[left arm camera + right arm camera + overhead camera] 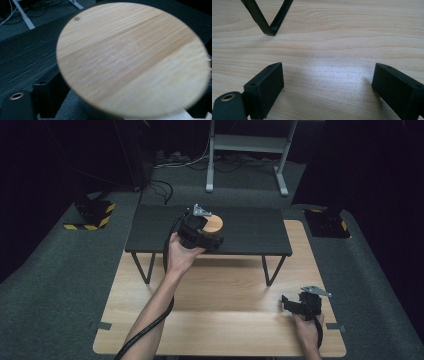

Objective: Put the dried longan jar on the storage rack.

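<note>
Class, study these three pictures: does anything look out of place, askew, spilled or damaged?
Nothing stands out. The round wooden disc sits at the left gripper over the dark raised shelf; the right gripper hangs open above the bare table.

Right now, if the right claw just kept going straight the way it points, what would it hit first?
Probably the black V-shaped leg of the dark raised shelf. The right claw sits open over bare wooden tabletop, and that leg stands slightly left of centre, so it might just pass.

A dark riser shelf (250, 232) stands on the light wooden table (225, 320).
</note>
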{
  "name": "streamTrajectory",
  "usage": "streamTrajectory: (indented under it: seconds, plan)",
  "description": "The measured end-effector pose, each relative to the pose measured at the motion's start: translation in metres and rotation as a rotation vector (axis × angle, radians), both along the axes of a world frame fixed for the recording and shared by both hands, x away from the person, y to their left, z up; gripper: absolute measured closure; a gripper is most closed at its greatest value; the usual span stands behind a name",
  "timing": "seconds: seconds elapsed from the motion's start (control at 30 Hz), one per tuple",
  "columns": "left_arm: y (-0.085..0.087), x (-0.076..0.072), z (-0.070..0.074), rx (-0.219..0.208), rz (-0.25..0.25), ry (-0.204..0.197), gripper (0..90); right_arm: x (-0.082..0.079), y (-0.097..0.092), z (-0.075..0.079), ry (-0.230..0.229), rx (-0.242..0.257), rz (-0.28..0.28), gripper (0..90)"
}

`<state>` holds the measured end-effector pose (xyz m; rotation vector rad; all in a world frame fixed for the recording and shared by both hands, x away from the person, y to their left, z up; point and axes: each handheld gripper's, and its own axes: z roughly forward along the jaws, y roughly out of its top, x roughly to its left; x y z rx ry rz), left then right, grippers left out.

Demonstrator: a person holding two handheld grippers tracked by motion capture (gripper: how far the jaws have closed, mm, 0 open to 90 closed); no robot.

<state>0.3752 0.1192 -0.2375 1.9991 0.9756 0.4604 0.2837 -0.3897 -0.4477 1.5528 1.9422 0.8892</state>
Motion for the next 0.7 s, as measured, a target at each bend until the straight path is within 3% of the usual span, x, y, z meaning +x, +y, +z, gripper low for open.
streamTrajectory:
  seconds: [0.17, 0.37, 0.43, 0.7]
  plan:
    - [0.01, -0.02, -0.005, -0.017, 0.033, -0.024, 0.9, 0.0, 0.0, 0.0, 0.0, 0.001, 0.0, 10.0]
    - [0.026, -0.043, -0.015, -0.058, 0.041, -0.043, 0.2, 0.0, 0.0, 0.0, 0.0, 0.001, 0.0, 10.0]
    - [0.034, -0.057, -0.023, -0.081, 0.04, -0.052, 0.3, 0.0, 0.0, 0.0, 0.0, -0.001, 0.0, 10.0]
    - [0.043, -0.081, -0.045, -0.108, 0.042, -0.032, 0.2, 0.0, 0.001, 0.0, 0.002, -0.003, -0.002, 10.0]
